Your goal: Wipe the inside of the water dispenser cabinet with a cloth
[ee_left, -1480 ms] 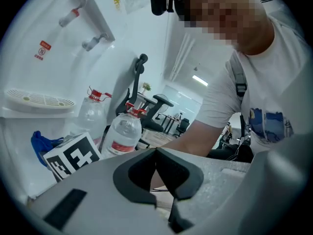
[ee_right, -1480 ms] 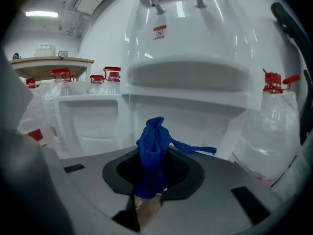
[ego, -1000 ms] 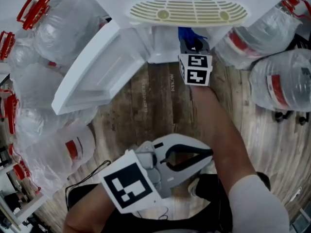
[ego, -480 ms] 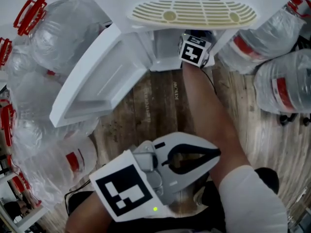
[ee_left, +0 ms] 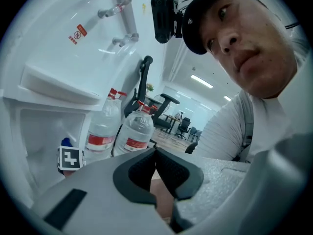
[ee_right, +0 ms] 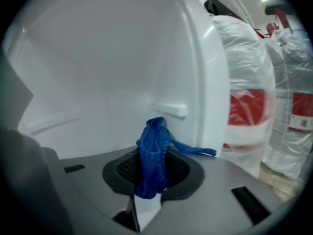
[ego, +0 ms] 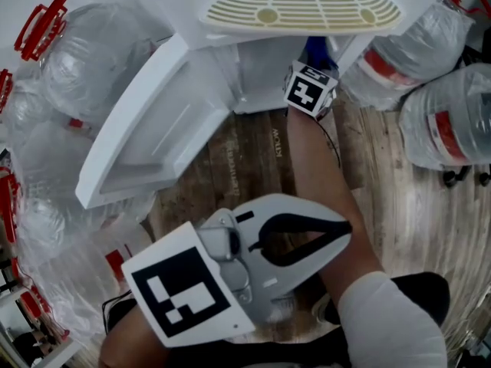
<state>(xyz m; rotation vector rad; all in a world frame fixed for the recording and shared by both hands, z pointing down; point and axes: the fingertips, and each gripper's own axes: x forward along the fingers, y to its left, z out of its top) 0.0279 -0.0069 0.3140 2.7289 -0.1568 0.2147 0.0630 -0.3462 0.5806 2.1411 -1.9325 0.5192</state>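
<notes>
Between the right gripper's [ee_right: 156, 168] pads: blue cloth [ee_right: 153, 148], pinched, jaws clamped on its lower half. You can see the bunched top poking out past the tips, with one thin strand trailing off to the right. Its long axis runs along the jaws and points into the cabinet [ee_right: 98, 72], toward the back wall. I can't tell whether it touches the wall. A small white ledge [ee_right: 168, 110] sits just behind the cloth on the cabinet's right side wall.

Head view: cloth [ego: 316, 50] shows as a blue patch under the slotted drip tray [ego: 303, 10], just beyond the marker cube. Your right forearm [ego: 330, 182] is stretched out nearly straight, from the white sleeve [ego: 391, 320] at lower right up to the cabinet mouth. The gripper nose is inside the opening.

Cabinet door [ego: 146, 129] is swung wide open to the left, over the wood floor [ego: 245, 159].

Your left gripper [ego: 347, 227] is held low and close to your body, well apart from the cabinet. Its jaws are pressed together tip to tip, with nothing between them, and the nose points right, across your right forearm.

Bagged water bottles [ego: 84, 60] are stacked left of the door. More bottles [ego: 449, 121] lie right of the cabinet.
</notes>
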